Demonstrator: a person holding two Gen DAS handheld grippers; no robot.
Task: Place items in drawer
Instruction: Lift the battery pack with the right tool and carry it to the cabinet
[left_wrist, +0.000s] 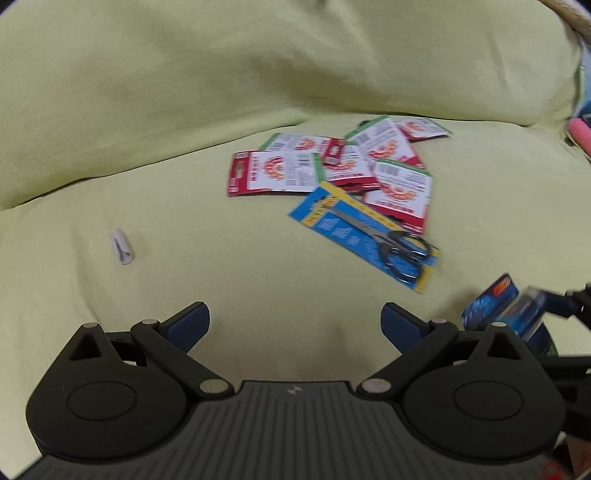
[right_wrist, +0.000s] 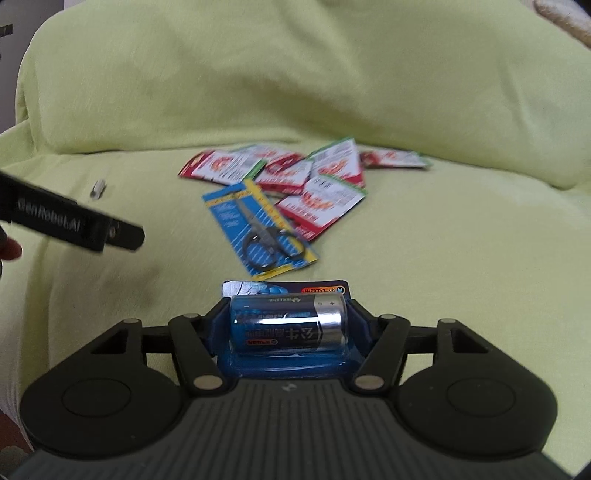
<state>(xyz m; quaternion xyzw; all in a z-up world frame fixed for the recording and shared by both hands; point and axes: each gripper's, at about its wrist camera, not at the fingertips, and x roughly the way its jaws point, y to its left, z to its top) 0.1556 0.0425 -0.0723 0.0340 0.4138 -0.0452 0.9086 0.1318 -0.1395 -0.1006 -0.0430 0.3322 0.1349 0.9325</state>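
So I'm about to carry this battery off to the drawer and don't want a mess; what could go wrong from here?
The right gripper holds the battery pack across its plastic blister, so it could slip or twist out on the way. No drawer is in view, so the carry is blind. The left gripper is open and empty above the green cover; reaching for the scissors card may scatter the overlapping red packets.

**Background, non-task**

Yellow-green cloth (left_wrist: 184, 110) covers seat and backrest, creased and rumpled. Pink object (left_wrist: 580, 134) at far right edge, partly cut off. Pale woven material (left_wrist: 570, 16) in upper right corner; too blurred to identify.
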